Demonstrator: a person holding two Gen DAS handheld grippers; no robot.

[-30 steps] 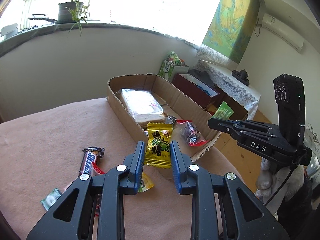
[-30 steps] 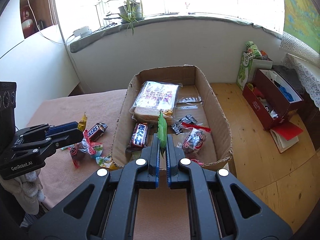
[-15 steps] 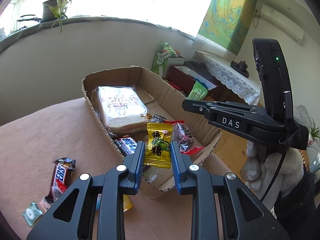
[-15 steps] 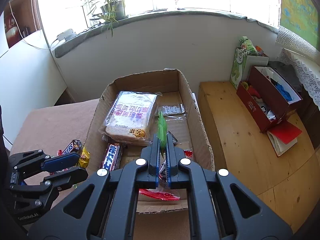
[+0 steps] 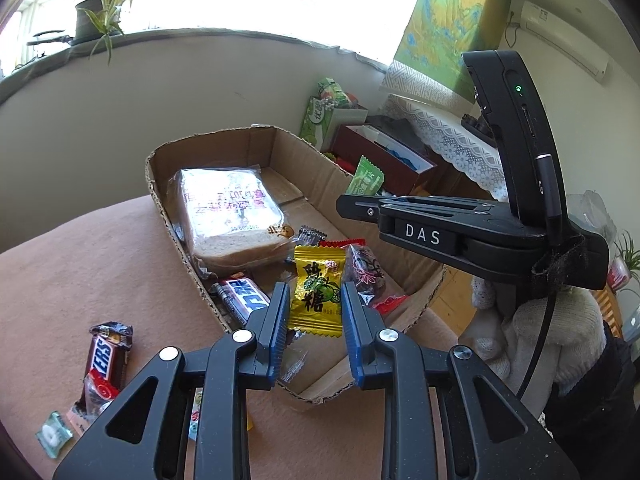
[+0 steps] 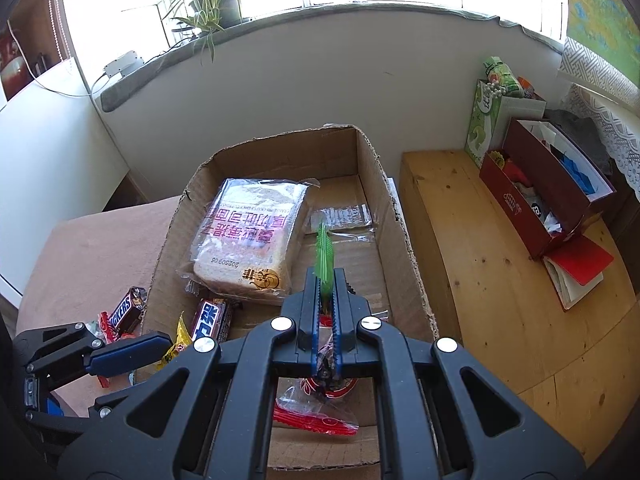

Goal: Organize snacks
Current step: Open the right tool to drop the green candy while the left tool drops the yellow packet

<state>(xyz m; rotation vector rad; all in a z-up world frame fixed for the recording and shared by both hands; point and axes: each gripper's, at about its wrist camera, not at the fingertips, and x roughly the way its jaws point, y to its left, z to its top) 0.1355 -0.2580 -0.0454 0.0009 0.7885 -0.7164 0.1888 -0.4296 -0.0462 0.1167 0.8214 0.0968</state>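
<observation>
My left gripper [image 5: 314, 300] is shut on a yellow candy packet [image 5: 317, 294] and holds it above the near end of the cardboard box [image 5: 160, 196]. My right gripper [image 6: 325, 280] is shut on a green packet [image 6: 323, 254], held edge-on above the middle of the box [image 6: 376, 168]; the packet also shows in the left wrist view [image 5: 366, 178]. In the box lie a bagged bread loaf [image 6: 248, 240], a blue-and-white bar [image 6: 210, 320] and a red-edged clear packet [image 6: 316, 412].
A Snickers bar [image 5: 106, 354] and small candies [image 5: 52, 434] lie on the pink cloth [image 5: 80, 272] left of the box. A wooden bench [image 6: 500, 264], a red box [image 6: 536, 196] and a green carton [image 6: 486, 116] are to the right.
Both grippers have moved forward over the box with their packets still held. The right gripper now sits further in over the box's middle.
</observation>
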